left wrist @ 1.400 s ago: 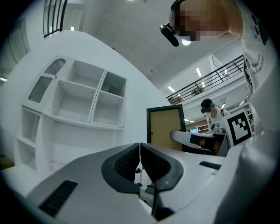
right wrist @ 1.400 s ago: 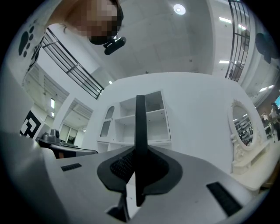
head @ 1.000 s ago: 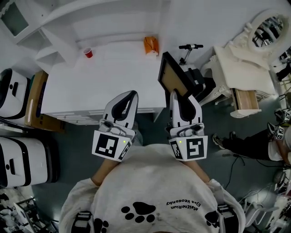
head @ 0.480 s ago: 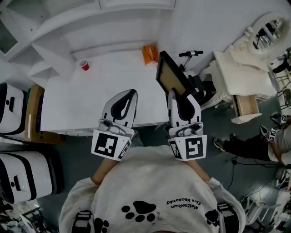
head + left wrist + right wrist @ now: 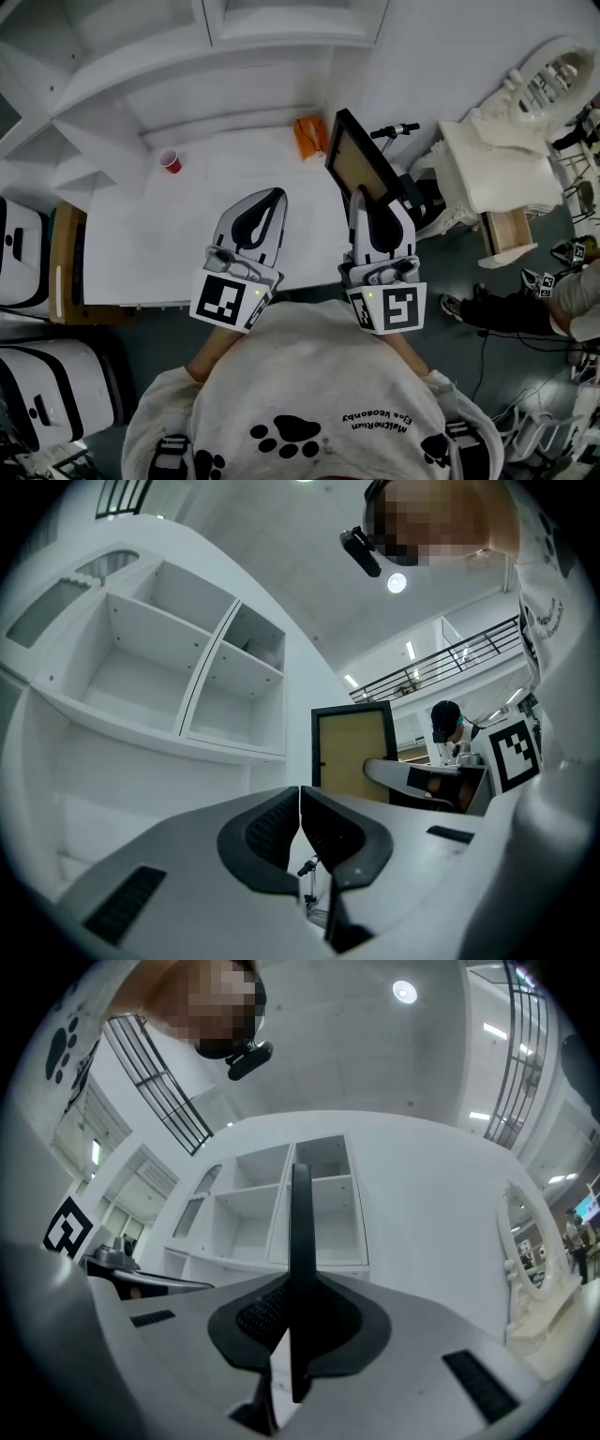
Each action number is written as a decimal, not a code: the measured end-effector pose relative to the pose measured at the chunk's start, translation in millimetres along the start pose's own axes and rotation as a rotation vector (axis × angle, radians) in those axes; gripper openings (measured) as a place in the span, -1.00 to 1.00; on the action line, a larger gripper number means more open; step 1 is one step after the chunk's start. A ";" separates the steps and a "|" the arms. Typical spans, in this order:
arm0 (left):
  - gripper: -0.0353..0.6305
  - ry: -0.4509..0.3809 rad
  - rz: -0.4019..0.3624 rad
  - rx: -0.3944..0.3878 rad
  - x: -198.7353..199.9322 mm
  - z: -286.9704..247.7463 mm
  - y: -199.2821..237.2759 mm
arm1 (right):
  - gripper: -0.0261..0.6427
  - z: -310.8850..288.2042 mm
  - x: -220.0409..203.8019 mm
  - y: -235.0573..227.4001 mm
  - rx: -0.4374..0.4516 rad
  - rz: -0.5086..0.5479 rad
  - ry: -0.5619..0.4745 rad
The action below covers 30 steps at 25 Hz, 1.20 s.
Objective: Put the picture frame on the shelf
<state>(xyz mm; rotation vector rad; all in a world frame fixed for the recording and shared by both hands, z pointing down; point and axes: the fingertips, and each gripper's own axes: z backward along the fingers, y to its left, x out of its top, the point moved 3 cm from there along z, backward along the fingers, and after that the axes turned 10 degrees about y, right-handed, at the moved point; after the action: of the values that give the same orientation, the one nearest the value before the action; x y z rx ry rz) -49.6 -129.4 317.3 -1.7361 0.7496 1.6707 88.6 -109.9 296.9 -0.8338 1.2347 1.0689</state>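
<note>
A black picture frame [image 5: 361, 161] with a tan panel stands upright, pinched at its lower edge by my right gripper [image 5: 363, 199], which is shut on it. In the right gripper view the picture frame [image 5: 300, 1241] shows edge-on as a thin black bar between the pads. My left gripper [image 5: 269, 199] is beside it over the white table [image 5: 187, 234], shut with nothing between its pads [image 5: 300, 817]. The left gripper view shows the picture frame [image 5: 353, 757] to the right. The white shelf [image 5: 272, 1208] with open compartments rises ahead; the same shelf [image 5: 169, 677] fills the left gripper view's left.
A red cup [image 5: 170, 161] and an orange packet [image 5: 309, 136] lie on the table near the wall. A white ornate dresser with an oval mirror [image 5: 506, 150] stands to the right. White cases [image 5: 23, 253] sit at the left. Another person [image 5: 525, 305] is at the right.
Both grippers have moved forward over the table toward the shelf, the right one carrying the frame. The shelf and wall now fill more of the head view.
</note>
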 end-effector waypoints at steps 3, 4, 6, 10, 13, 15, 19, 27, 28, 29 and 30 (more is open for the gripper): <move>-0.82 -0.010 -0.011 -0.021 0.6 -10.2 13.8 | -0.73 -15.1 -2.2 0.8 -0.015 0.005 -0.014; -0.82 -0.015 -0.016 -0.029 2.1 -13.7 17.7 | -0.73 -19.5 -1.8 0.8 -0.021 0.007 -0.020; -0.82 -0.026 -0.027 -0.047 6.6 -20.8 23.9 | -0.73 -28.5 -0.1 0.3 -0.033 0.012 -0.030; -0.82 -0.035 -0.029 -0.065 11.9 -28.9 36.6 | -0.73 -44.4 0.4 3.9 -0.038 0.016 -0.026; -0.82 -0.044 -0.016 -0.071 13.5 -34.7 42.0 | -0.73 -51.3 0.7 2.7 -0.041 0.023 -0.021; -0.82 -0.046 -0.007 -0.076 12.9 -38.7 43.0 | -0.73 -55.0 0.6 0.5 -0.043 0.028 -0.017; -0.82 -0.030 0.014 -0.078 11.4 -43.0 41.7 | -0.73 -60.2 2.9 -4.0 -0.038 0.030 -0.005; -0.82 -0.040 0.009 -0.035 26.8 -59.0 43.4 | -0.73 -77.4 18.2 -23.6 0.003 0.061 -0.032; -0.82 -0.045 0.005 -0.028 29.0 -60.7 44.8 | -0.73 -79.5 19.6 -24.6 0.010 0.067 -0.037; -0.82 -0.050 0.004 -0.022 31.4 -62.8 47.0 | -0.73 -82.2 21.1 -25.4 0.017 0.072 -0.041; -0.82 -0.055 0.006 -0.018 33.9 -65.2 49.6 | -0.73 -85.0 22.6 -26.1 0.025 0.076 -0.045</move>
<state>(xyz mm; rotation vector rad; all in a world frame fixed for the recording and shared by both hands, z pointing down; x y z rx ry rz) -42.9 -210.7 282.6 -1.6940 0.7175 1.7272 86.4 -193.4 259.0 -0.7456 1.2476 1.1254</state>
